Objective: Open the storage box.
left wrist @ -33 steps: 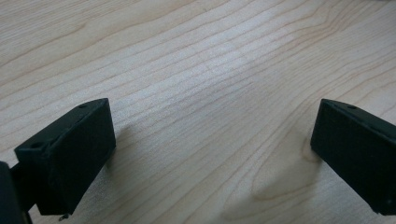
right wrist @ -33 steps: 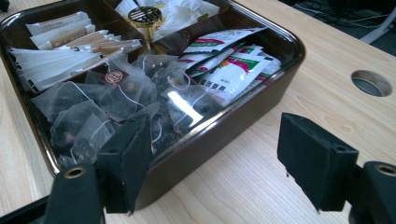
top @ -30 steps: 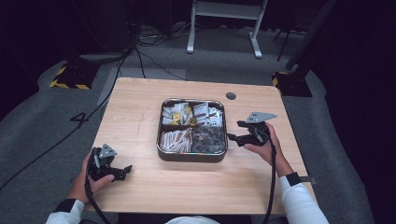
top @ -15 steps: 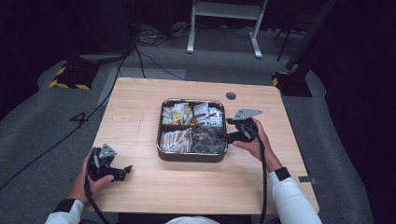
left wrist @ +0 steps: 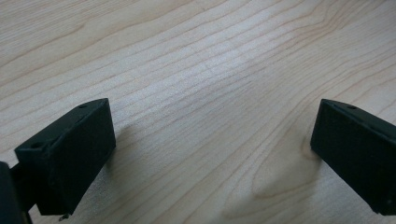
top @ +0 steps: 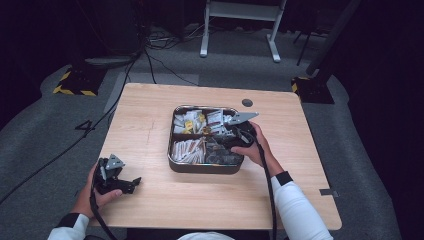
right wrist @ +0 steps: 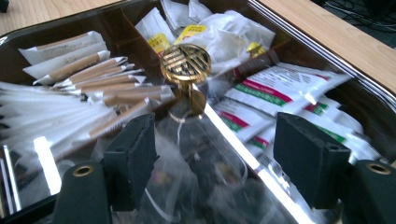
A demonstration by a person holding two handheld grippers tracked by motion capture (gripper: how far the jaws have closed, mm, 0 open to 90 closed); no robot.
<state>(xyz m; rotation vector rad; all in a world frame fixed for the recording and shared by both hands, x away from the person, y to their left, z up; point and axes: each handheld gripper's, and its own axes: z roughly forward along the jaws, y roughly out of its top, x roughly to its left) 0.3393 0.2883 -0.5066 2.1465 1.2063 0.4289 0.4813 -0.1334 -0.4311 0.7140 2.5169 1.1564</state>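
Note:
A metal tray [top: 205, 167] with compartments sits mid-table, holding brown-and-white stick packets [right wrist: 93, 79], red-and-green sachets [right wrist: 280, 88] and tea bags [right wrist: 196, 28]. A clear lid [right wrist: 219, 140] with a gold knob [right wrist: 186, 63] covers it. My right gripper [top: 227, 137] hovers over the tray's right half; in the right gripper view [right wrist: 215, 158] its jaws stand apart, have just been closing a little, and hold nothing, with the knob just ahead of them. My left gripper [top: 131, 184] rests at the table's front left, open [left wrist: 210, 154] over bare wood.
A dark round grommet [top: 247, 102] is set in the table behind the tray. Beyond the table, a white stand [top: 240, 30], cables and yellow-and-black striped blocks [top: 75, 82] lie on the grey floor.
My right gripper has moved left from the tray's right edge to over its right half. The left gripper has stayed put.

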